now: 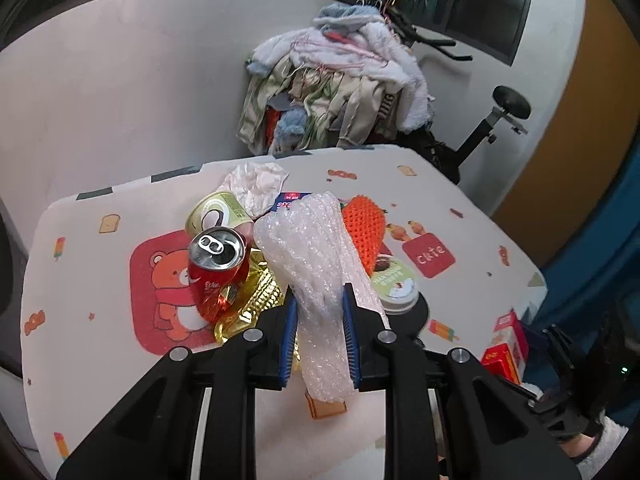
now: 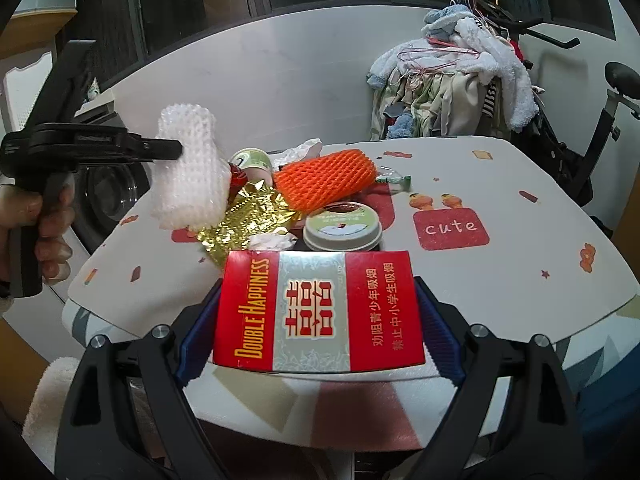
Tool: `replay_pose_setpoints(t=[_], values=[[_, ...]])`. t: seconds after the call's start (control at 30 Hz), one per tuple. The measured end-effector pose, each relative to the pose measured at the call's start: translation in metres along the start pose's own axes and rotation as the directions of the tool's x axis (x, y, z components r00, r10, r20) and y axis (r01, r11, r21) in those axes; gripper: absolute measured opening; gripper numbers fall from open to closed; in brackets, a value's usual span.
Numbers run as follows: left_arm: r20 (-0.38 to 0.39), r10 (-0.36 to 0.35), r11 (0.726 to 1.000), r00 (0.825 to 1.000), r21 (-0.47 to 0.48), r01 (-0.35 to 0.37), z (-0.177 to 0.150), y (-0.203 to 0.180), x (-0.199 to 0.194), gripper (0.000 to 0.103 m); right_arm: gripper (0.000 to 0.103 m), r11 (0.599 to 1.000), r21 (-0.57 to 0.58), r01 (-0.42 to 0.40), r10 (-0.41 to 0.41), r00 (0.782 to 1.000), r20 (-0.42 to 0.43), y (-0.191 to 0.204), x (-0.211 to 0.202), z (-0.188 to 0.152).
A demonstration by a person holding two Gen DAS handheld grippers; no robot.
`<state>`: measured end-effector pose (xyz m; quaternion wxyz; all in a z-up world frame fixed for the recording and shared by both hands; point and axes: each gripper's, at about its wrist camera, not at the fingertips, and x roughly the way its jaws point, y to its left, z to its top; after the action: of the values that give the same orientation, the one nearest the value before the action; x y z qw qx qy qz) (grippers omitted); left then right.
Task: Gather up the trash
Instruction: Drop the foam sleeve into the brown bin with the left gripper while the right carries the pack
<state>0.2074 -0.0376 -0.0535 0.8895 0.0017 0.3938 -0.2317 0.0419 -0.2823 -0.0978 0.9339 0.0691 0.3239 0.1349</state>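
So both hands are loaded w/ trash at once. Left gripper (image 1: 320, 336) is clenched on the white foam net sleeve (image 1: 316, 280), pinched near its lower end so most of it sticks up and forward past the jaws; from the right wrist view the sleeve (image 2: 188, 172) hangs clear above the counter (image 2: 500, 280), off the pile. Prob gripped low b/c it's soft and squashes flat — narrow pinch holds it fine.

Right gripper (image 2: 318, 312) has its jaws wide, grasping the red cigarette pack (image 2: 318, 312) across its broad width, face up, at the near edge of the counter. Wide stance = rigid box, no give.

Rest of the trash is still bunched mid-counter: red soda can (image 1: 216, 268) leaning on gold foil wrapper (image 1: 248, 300), an opened green-lidded tin (image 1: 218, 210), crumpled tissue (image 1: 256, 184), orange foam net (image 2: 326, 178), round lidded tub (image 2: 342, 232). Heaped together, likely so each grab is short.

No bin in either view, so can't tell where the two items go. Laundry pile (image 1: 332, 92) behind isn't part of the job.
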Motion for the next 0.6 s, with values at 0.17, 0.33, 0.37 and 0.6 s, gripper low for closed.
replay_pose_setpoints(t=[0.17,0.33,0.37,0.6], values=[[-0.001,-0.034,0.998,0.999,0.045,0.034,-0.028,-0.011,-0.031,0.021,0.087,1.000,-0.031,-0.004,0.004,1.000,0.001,0.011,-0.013,-0.007],[-0.007,-0.057,0.996,0.998,0.073,0.058,-0.077,-0.022,-0.052,0.021,0.087,0.997,-0.067,-0.028,0.028,1.000,0.000,0.022,-0.021,-0.018],[-0.011,-0.057,0.994,0.998,0.089,0.058,-0.092,-0.028,-0.055,0.021,0.087,0.997,-0.074,-0.032,0.033,0.999,0.002,0.024,-0.023,-0.020],[-0.060,-0.079,0.987,0.995,0.136,0.086,-0.176,-0.055,-0.055,0.021,0.087,0.993,-0.102,-0.053,0.052,0.999,-0.010,0.036,-0.031,-0.040]])
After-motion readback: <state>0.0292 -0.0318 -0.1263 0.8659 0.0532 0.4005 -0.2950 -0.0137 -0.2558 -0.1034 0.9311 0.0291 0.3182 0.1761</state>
